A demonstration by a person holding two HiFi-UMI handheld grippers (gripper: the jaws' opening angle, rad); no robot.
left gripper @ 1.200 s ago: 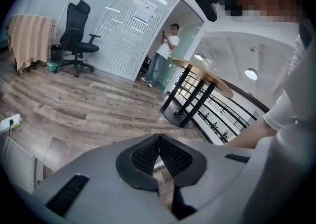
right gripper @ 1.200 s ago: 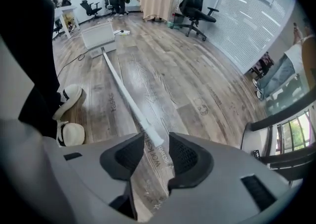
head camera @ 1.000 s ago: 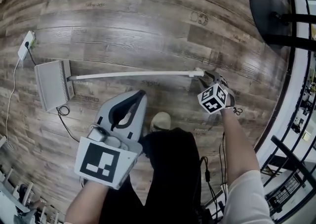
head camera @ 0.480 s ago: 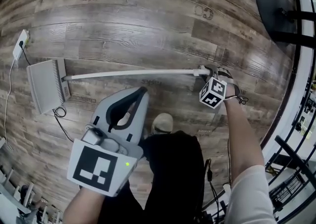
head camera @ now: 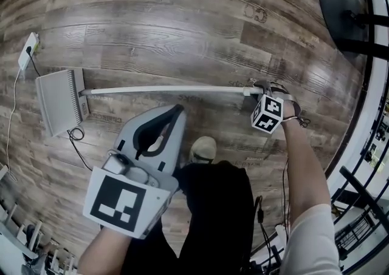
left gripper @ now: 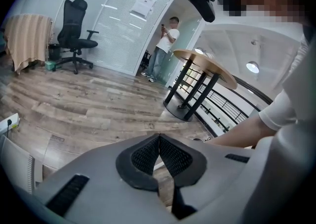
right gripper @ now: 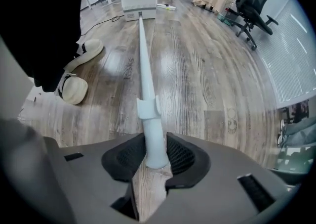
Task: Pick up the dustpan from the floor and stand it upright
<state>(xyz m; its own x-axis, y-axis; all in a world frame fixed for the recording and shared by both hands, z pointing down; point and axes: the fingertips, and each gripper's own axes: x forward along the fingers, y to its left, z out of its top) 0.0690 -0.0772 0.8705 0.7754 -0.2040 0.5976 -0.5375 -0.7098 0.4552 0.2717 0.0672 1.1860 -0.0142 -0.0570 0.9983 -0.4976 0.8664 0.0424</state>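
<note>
- Wood-look floor [head camera: 182,31] fills the head view. The grey dustpan [head camera: 59,101] lies flat on it at the left edge of the frame, not upright. Its long pale handle [head camera: 164,90] runs straight across to centre right.
- The right tool [right gripper: 157,155] is at centre right in the head view, pointing pretty much straight down onto the far end of that handle.
- Its jaws have just been closing. In the right gripper view the black pads sit against both sides of the handle's tip with no gap I can see, so it's gripping the handle.
- From that view the handle stretches away along the boards to the dustpan at the top of the frame.
- The left tool [left gripper: 158,144] is at lower left in the head view, held above the floor and well apart from the dustpan. The jaw tips meet and there's nothing between them, so it's closed and empty.
- A pale shoe [head camera: 203,148] sits near the middle of the head view, just below the handle.
- A black cable [head camera: 76,135] loops right by the dustpan's lower corner, and a white power strip [head camera: 28,52] lies near it at upper left.
- The left gripper view shows an office chair [left gripper: 74,25] at upper left and a round table [left gripper: 205,65] on dark legs right of centre. A person [left gripper: 165,45] stands further back.
</note>
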